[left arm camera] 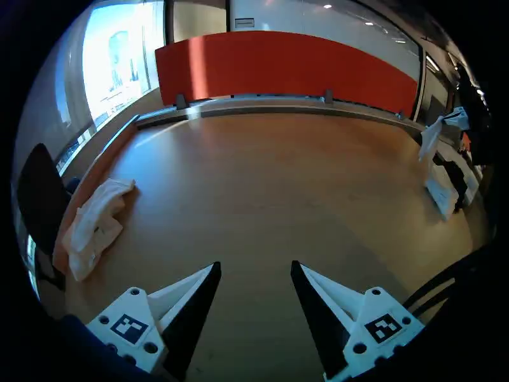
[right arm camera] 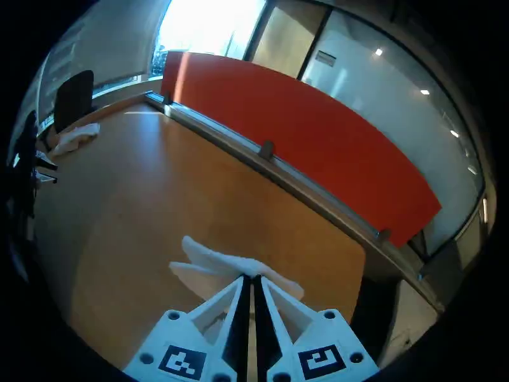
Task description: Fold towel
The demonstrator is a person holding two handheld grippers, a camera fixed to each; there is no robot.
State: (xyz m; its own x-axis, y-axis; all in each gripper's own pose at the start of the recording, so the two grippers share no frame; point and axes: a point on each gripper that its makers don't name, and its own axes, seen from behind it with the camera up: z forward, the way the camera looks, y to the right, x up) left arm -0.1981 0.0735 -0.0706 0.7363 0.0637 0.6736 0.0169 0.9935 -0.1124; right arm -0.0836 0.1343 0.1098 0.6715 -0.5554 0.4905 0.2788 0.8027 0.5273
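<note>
We are holding the left gripper (left arm camera: pixel 254 264) with its jaws wide apart over the wooden bench (left arm camera: pixel 267 178), and a crumpled second towel (left arm camera: pixel 95 224) is lying at the left edge of the bench, well apart from these jaws. With the right gripper (right arm camera: pixel 252 279) we are pinching a white towel (right arm camera: pixel 216 261) between jaws that are standing almost together. The cloth is spreading out just in front of them over the right part of the bench, and a red screen (right arm camera: pixel 305 127) is running along the far side.
</note>
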